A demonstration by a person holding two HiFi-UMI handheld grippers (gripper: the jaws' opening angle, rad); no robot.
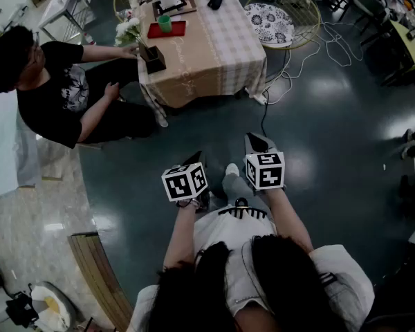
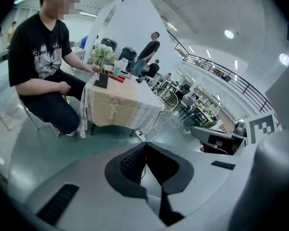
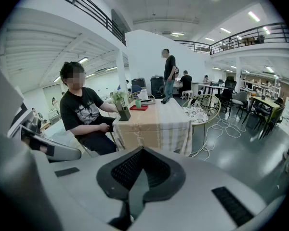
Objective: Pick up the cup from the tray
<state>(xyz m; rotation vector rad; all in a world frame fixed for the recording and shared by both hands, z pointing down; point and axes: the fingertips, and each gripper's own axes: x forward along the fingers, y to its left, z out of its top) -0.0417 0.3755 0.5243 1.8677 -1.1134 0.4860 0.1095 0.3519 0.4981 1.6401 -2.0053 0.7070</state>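
Note:
A green cup (image 1: pixel 164 23) stands on a red tray (image 1: pixel 175 30) at the far end of a cloth-covered table (image 1: pixel 207 54), well ahead of me. In the left gripper view the cup (image 2: pixel 116 71) and tray (image 2: pixel 118 78) look small and distant; the right gripper view also shows the cup (image 3: pixel 138 103) on the tray (image 3: pixel 140 108). My left gripper (image 1: pixel 194 160) and right gripper (image 1: pixel 256 142) are held side by side over the floor, far from the table. Both are shut with nothing between the jaws, the left gripper (image 2: pixel 144 146) and the right gripper (image 3: pixel 142 149) alike.
A person in a black shirt (image 1: pixel 45 92) sits at the table's left, one hand by a dark box of white flowers (image 1: pixel 151 55). A round wire chair with a patterned cushion (image 1: pixel 270 21) stands right of the table. White cables (image 1: pixel 297 64) trail over the floor.

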